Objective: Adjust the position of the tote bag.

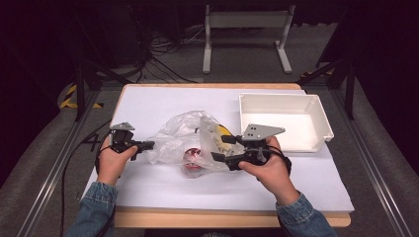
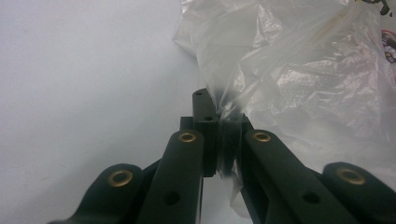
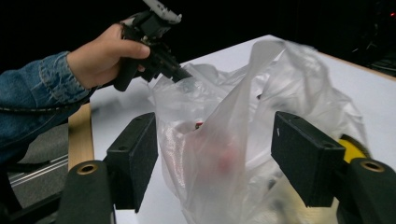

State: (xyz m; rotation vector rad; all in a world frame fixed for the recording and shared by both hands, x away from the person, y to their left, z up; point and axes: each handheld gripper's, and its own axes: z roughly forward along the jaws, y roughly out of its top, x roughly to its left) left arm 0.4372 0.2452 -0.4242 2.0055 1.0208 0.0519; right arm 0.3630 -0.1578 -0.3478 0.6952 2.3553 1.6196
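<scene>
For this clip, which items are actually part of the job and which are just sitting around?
In play:
- clear plastic bag, pinched at its edge by the left gripper
- right gripper, jaws open either side of the bag
- red item and yellow item inside the bag

Lying about:
- white bin, probably the destination
- metal stand behind the table

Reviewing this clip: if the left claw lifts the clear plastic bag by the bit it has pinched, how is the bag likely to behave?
The plastic bag looks thin and crumpled, so it would probably sag and stretch rather than hold shape. The left claw pinches only a bunched edge, which might slip. The red item and yellow item inside would likely slide toward the lowest point.
</scene>
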